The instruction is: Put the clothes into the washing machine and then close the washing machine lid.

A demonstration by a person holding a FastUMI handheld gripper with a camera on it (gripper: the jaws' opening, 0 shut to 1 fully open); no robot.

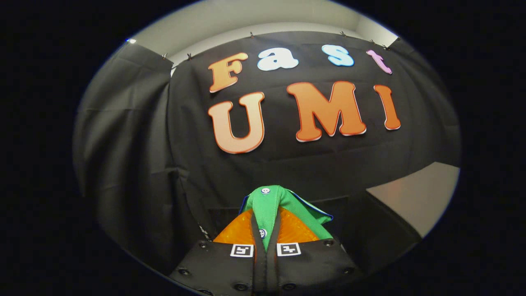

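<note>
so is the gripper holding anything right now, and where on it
Yes. The gripper is shut on a green garment, pinching a folded strip of it that bears white buttons; the rest bunches up just ahead of the fingers.

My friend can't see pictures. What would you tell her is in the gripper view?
The hand-held gripper is shut on a green garment with white buttons, pinched between its two fingers and bunched up just ahead of them. Beyond it hangs the booth's black cloth wall, with a pale surface off to one side.
</note>
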